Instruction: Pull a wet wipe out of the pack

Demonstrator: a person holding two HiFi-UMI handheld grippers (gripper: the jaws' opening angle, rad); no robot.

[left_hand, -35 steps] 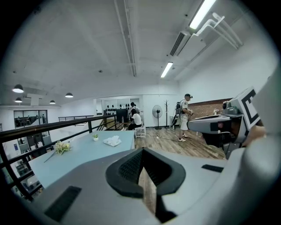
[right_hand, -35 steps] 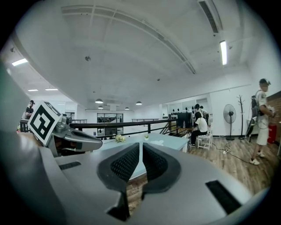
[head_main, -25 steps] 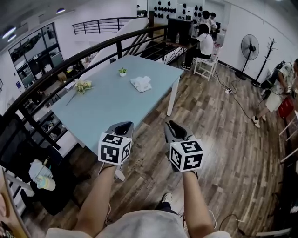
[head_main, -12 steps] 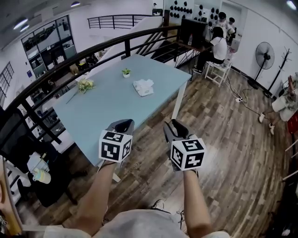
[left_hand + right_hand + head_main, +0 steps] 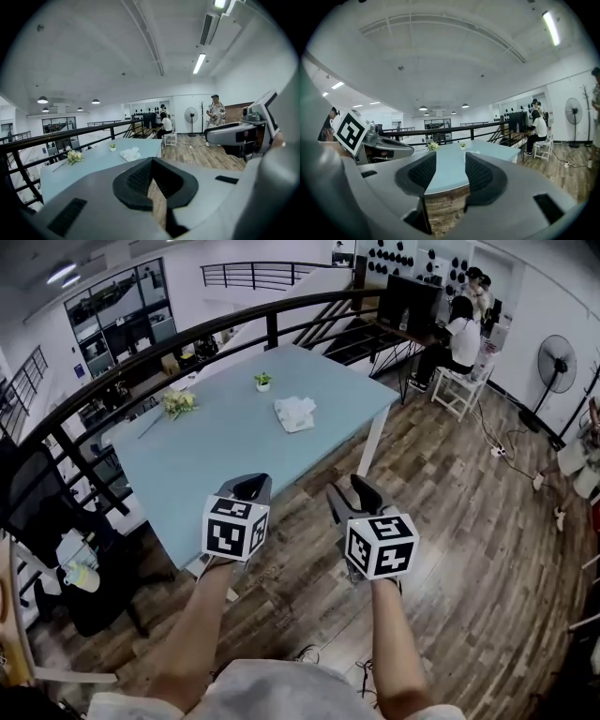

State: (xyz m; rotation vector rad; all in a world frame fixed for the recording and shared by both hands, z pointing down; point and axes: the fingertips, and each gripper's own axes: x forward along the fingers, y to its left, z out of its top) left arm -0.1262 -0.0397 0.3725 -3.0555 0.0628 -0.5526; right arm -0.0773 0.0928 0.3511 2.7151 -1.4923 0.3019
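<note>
A white, crumpled-looking wipe pack lies on the far half of the light blue table; the left gripper view also shows the pack. Both grippers hang over the wooden floor, short of the table's near edge and far from the pack. My left gripper is shut, its pads meeting at the tips, with nothing held. On my right gripper the jaws are opening. A clear gap shows between its pads, with nothing in it.
A small potted plant and a bunch of flowers sit on the table's far side. A black railing runs behind it. A dark chair stands at the left. People sit at a desk at the back right, near a fan.
Both grippers have moved forward toward the table, which now sits nearer in the head view. The right gripper's jaws have spread apart. The left jaws look the same.
</note>
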